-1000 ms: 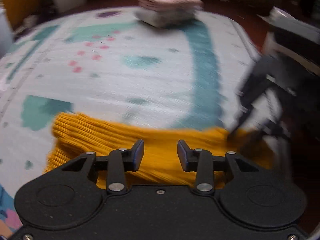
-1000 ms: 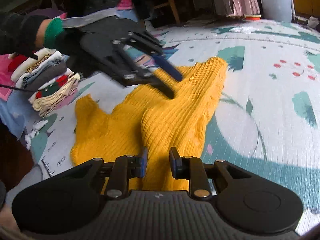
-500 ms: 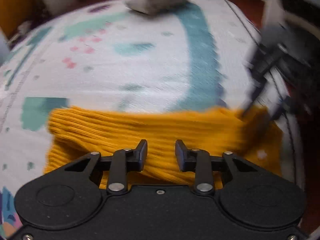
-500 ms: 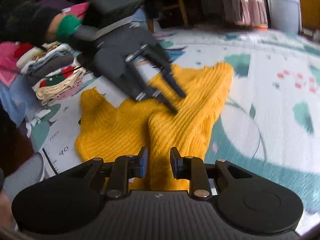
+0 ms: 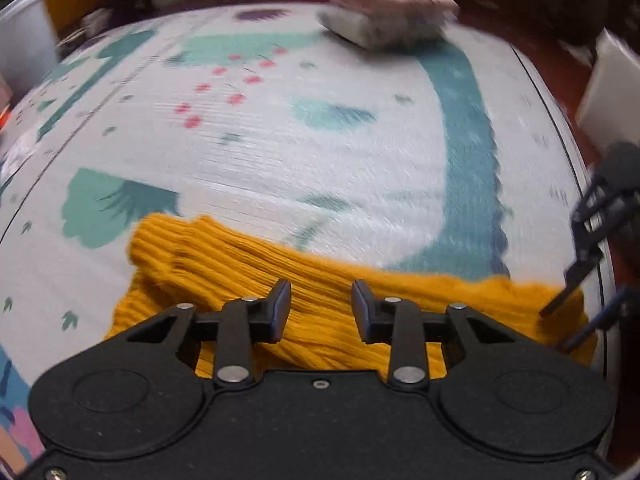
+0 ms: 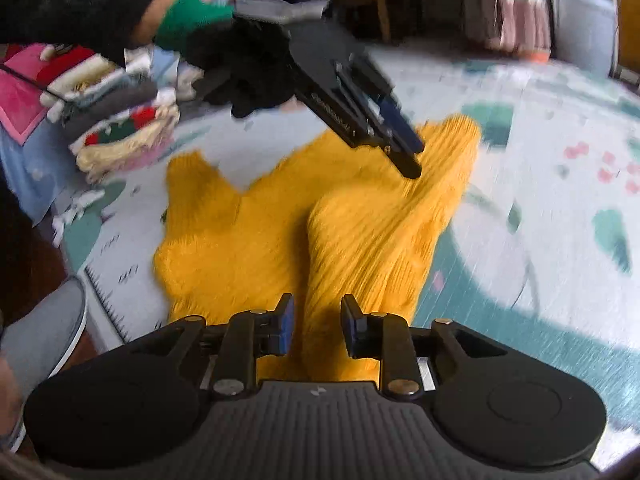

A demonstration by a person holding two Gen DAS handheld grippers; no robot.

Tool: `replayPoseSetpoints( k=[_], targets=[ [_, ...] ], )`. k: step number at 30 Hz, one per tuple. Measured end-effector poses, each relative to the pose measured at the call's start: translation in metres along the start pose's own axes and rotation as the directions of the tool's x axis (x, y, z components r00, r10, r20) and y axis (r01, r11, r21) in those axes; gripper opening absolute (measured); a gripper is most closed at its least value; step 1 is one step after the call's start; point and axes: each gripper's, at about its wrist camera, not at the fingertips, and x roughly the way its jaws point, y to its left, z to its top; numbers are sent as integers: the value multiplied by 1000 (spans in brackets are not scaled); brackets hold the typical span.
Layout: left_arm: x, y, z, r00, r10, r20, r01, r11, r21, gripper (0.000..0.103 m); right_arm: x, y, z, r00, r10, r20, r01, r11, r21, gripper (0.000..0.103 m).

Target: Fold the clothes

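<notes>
A mustard-yellow knitted sweater (image 6: 248,232) lies spread on the patterned mat, with one sleeve (image 6: 376,232) folded over its body. My right gripper (image 6: 318,328) stands low over the near end of that sleeve, its jaws a little apart and nothing pinched. In the left wrist view the sweater (image 5: 320,280) stretches across the bottom, and my left gripper (image 5: 320,308) hovers open above its ribbed edge. A black-gloved hand with a green cuff carries the left gripper (image 6: 404,152) above the sweater's far part. The right gripper (image 5: 572,292) shows at the sweater's right end.
A stack of folded clothes (image 6: 120,132) sits at the mat's left side. Another folded pile (image 5: 384,20) lies at the mat's far end. A white bucket (image 6: 584,20) and furniture stand beyond the mat (image 5: 280,140). A grey rounded thing (image 6: 44,332) is at my near left.
The left gripper has swung to the right above the sweater, as seen from the right wrist. The right gripper has hardly shifted. The sweater keeps the same shape.
</notes>
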Motion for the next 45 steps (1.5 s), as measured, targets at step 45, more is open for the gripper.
replayPoseSetpoints(
  k=[45],
  targets=[
    [-82, 113, -135, 978, 193, -73, -189, 698, -690, 45, 55, 183, 65, 911, 46, -411, -279, 801, -529, 59]
  ],
)
